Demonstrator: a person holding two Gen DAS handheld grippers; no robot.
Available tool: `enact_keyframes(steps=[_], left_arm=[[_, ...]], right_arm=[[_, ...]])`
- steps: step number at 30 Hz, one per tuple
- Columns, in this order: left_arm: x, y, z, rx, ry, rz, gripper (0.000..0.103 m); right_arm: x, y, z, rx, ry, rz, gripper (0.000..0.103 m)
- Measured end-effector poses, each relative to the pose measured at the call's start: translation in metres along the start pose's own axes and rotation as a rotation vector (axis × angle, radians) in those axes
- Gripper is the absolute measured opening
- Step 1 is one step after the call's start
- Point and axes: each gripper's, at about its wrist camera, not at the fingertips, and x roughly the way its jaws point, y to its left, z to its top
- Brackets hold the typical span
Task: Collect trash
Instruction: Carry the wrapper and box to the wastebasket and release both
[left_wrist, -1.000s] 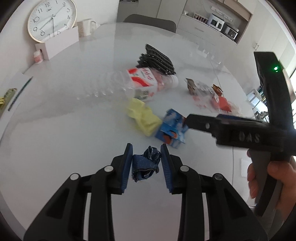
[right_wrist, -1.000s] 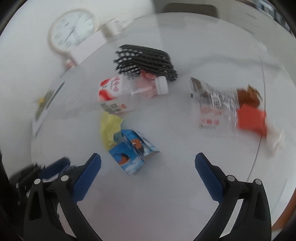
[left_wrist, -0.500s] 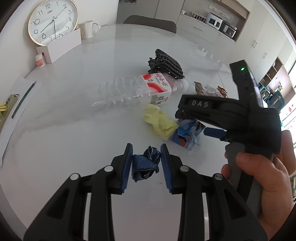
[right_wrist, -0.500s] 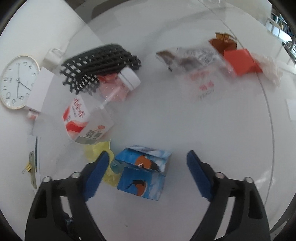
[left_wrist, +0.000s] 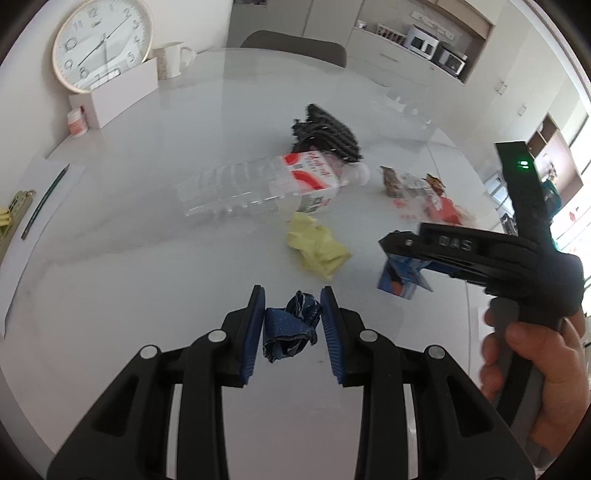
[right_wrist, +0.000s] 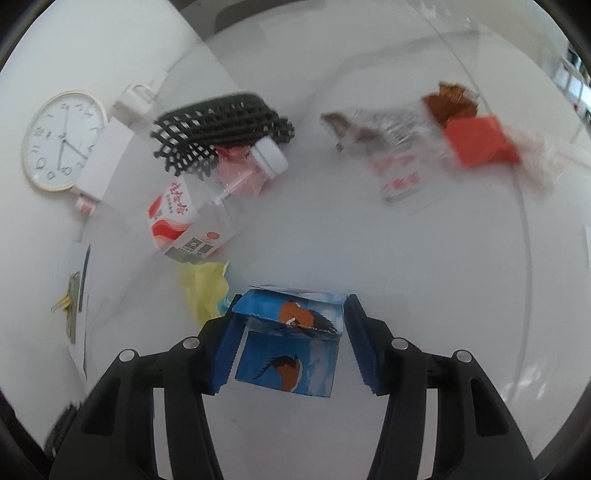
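The right tongs (right_wrist: 291, 350) have closed in from wide open to straddle the blue bird carton (right_wrist: 291, 347) mid-worktop, pads at its sides; whether they grip it cannot be told. The left tongs (left_wrist: 293, 332) stay clenched on the crumpled blue wad (left_wrist: 291, 328).

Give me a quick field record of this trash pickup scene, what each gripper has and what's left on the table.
left gripper: shut on dark blue crumpled wrapper
right gripper: fingers either side of blue bird box, contact unclear
left on table: clear plastic bottle, yellow crumpled paper, clear wrapper with red piece
other: black mesh mat, wall clock
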Motion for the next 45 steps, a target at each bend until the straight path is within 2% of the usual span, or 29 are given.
enact_keyframes(steps=[4,9,14,18,24,30,34,40,43,45], left_arm=[[-0.014,-0.026,-0.003,0.047,-0.002,-0.032,0.031],[-0.034,-0.075,-0.015,0.098,0.017,-0.090,0.031],[-0.052,-0.152,-0.039,0.170,0.019,-0.091,0.031],[-0.061,-0.211,-0.067,0.166,0.038,-0.118,0.031],[-0.065,-0.292,-0.112,0.137,0.057,-0.125,0.031],[-0.055,-0.346,-0.149,0.123,0.092,-0.108,0.031],[-0.052,-0.366,-0.159,0.151,0.115,-0.090,0.031],[-0.035,-0.367,-0.170,0.140,0.187,-0.088,0.033],[-0.025,-0.366,-0.177,0.127,0.238,-0.091,0.053],[-0.027,-0.365,-0.177,0.119,0.240,-0.070,0.085]], right_arm=[[-0.045,-0.020,-0.008,-0.111,-0.037,-0.016,0.055],[-0.112,-0.069,-0.031,-0.219,-0.082,-0.050,0.055],[-0.163,-0.130,-0.066,-0.244,-0.090,-0.048,0.055],[-0.197,-0.177,-0.092,-0.305,-0.092,-0.040,0.055],[-0.231,-0.236,-0.119,-0.367,-0.090,0.002,0.055],[-0.248,-0.270,-0.135,-0.420,-0.073,0.030,0.055],[-0.254,-0.280,-0.142,-0.443,-0.064,0.049,0.056],[-0.252,-0.287,-0.150,-0.435,-0.054,0.078,0.056],[-0.249,-0.289,-0.151,-0.429,-0.045,0.093,0.056],[-0.249,-0.289,-0.152,-0.432,-0.042,0.098,0.056]])
